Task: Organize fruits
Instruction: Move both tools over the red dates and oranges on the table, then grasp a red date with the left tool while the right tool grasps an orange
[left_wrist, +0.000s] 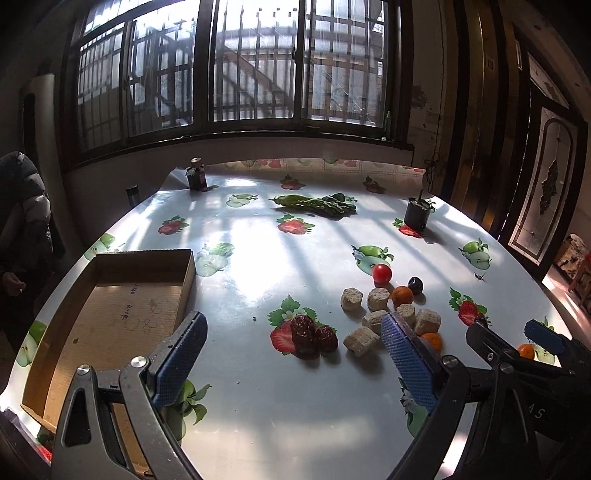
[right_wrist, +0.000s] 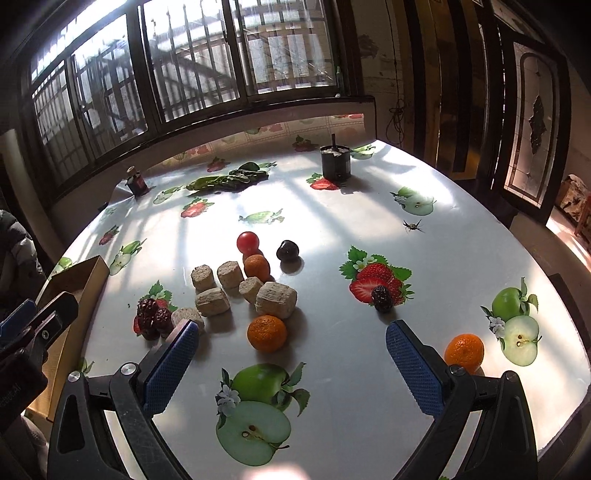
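Loose fruits lie on the fruit-print table (right_wrist: 332, 229): a red tomato (right_wrist: 247, 241), a dark plum (right_wrist: 287, 250), three mandarins (right_wrist: 266, 333) (right_wrist: 257, 266) (right_wrist: 464, 352), red dates (right_wrist: 153, 318) and one single date (right_wrist: 382, 298). Several beige cylinder blocks (right_wrist: 276, 299) lie among them. The dates also show in the left wrist view (left_wrist: 308, 336). An empty cardboard box (left_wrist: 122, 314) sits at the left. My left gripper (left_wrist: 293, 365) is open and empty, just before the dates. My right gripper (right_wrist: 291, 358) is open and empty, near the closest mandarin; it also shows in the left wrist view (left_wrist: 509, 338).
Green leafy vegetables (left_wrist: 317, 204), a small dark jar (left_wrist: 197, 177) and a black cup (left_wrist: 416, 214) stand at the far side by the window. A person in a dark jacket (left_wrist: 22, 221) is at the left. A small insect-like thing (right_wrist: 413, 226) lies on the table at right.
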